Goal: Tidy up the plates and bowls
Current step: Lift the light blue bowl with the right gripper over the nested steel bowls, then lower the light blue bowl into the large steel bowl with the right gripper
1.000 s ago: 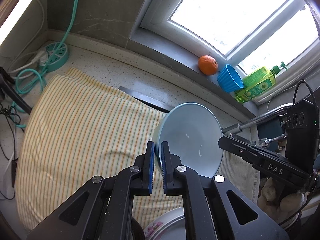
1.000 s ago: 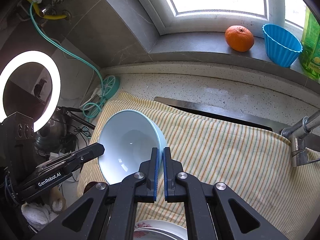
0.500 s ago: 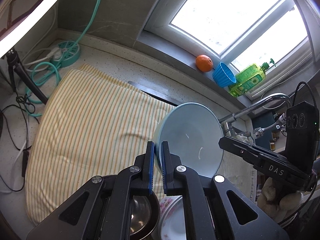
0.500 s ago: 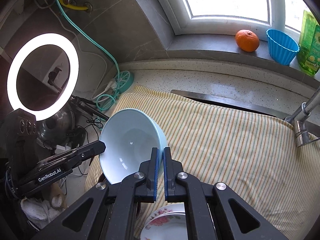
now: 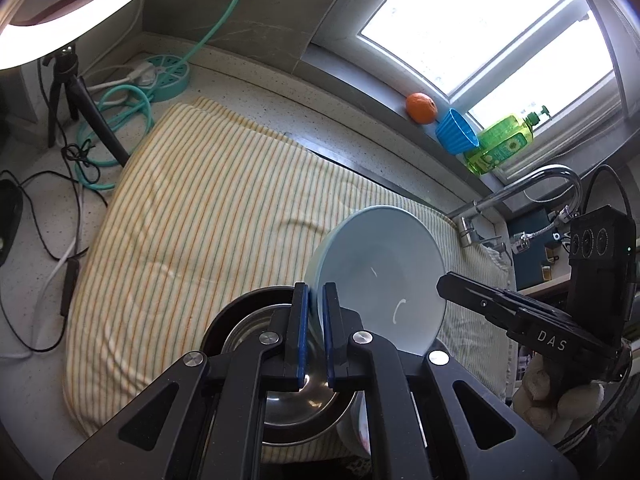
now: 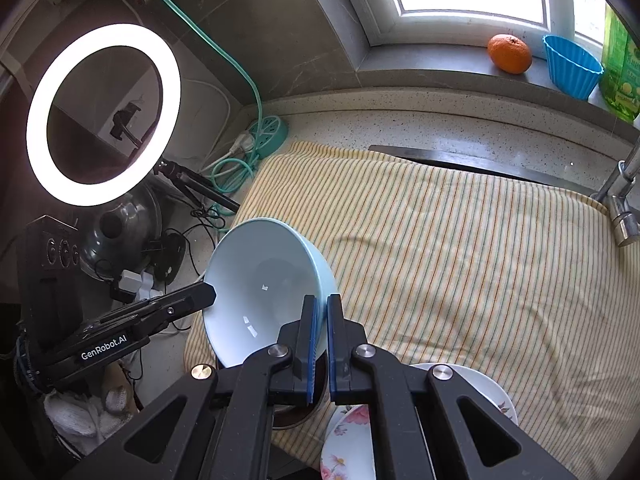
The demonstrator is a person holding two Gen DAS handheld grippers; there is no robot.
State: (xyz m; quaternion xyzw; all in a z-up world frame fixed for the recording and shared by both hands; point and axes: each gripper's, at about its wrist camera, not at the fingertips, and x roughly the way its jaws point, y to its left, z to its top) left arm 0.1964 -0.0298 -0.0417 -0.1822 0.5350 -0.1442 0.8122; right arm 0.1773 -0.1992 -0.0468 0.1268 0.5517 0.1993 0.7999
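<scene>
A light blue bowl [image 5: 380, 280] [image 6: 256, 280] hangs tilted above the striped cloth [image 5: 200, 200], held from both sides. My left gripper [image 5: 315, 292] is shut on its left rim. In the right wrist view my right gripper [image 6: 322, 304] is shut on the opposite rim. Each view shows the other gripper at the bowl's far edge: the right gripper [image 5: 440, 282] and the left gripper [image 6: 210, 292]. Below the bowl, at the cloth's near edge, sit a steel bowl [image 5: 280, 396] and floral plates [image 6: 344, 432].
On the windowsill stand an orange [image 6: 509, 54], a blue cup [image 6: 572, 66] and a green soap bottle [image 5: 500, 146]. A faucet [image 5: 532, 184] rises at the right. A ring light [image 6: 102, 114], its tripod [image 5: 72, 92], cables and a teal power strip [image 6: 268, 132] crowd the left.
Both grippers have carried the blue bowl back toward the cloth's near edge. The steel bowl and floral plates have come into view beneath it.
</scene>
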